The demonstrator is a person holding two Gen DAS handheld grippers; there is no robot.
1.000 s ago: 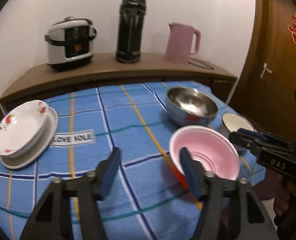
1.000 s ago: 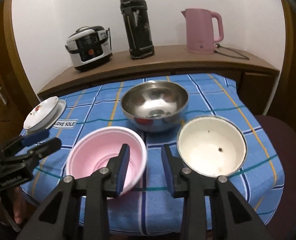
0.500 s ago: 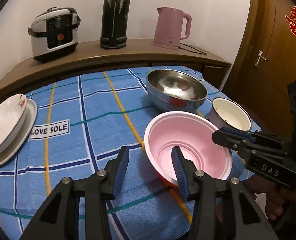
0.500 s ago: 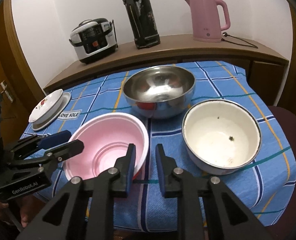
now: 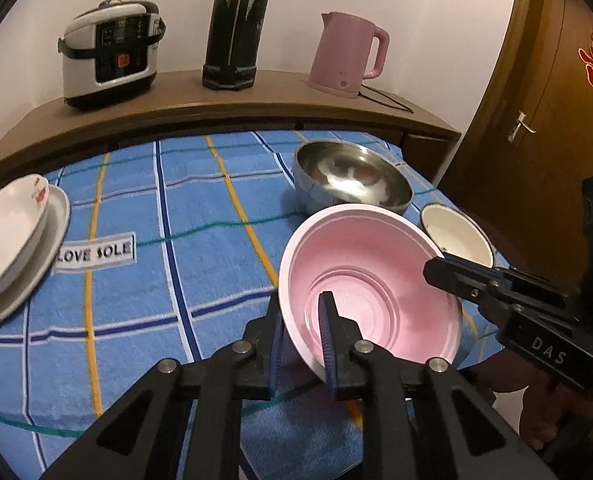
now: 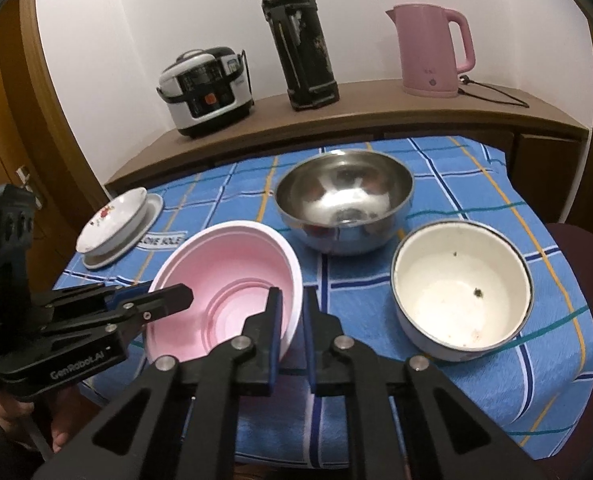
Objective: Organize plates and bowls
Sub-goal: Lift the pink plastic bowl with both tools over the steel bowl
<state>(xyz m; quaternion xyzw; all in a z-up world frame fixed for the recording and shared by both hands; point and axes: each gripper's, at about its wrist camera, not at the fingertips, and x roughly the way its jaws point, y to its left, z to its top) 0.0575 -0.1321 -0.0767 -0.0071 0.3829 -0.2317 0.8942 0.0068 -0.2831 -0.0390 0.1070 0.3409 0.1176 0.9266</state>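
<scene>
A pink plastic bowl (image 5: 372, 280) (image 6: 232, 280) is tilted up off the blue checked tablecloth (image 5: 176, 240). My left gripper (image 5: 302, 320) is shut on its near-left rim; it also shows in the right wrist view (image 6: 168, 298). My right gripper (image 6: 292, 312) is shut on the bowl's right rim; it also shows in the left wrist view (image 5: 440, 270). A steel bowl (image 5: 352, 180) (image 6: 344, 200) stands behind it. A white enamel bowl (image 5: 454, 232) (image 6: 460, 288) stands to the right. A flowered white bowl on a plate (image 5: 8, 232) (image 6: 112, 224) sits at the far left.
A wooden shelf (image 5: 236, 108) behind the table carries a rice cooker (image 5: 108, 52), a black thermos (image 5: 238, 28) and a pink kettle (image 5: 348, 56) with its cord. A brown door (image 5: 556, 100) stands at the right. The table's edge is close in front.
Both grippers have closed on the pink bowl's rim from opposite sides, and the bowl has tipped up off the cloth.
</scene>
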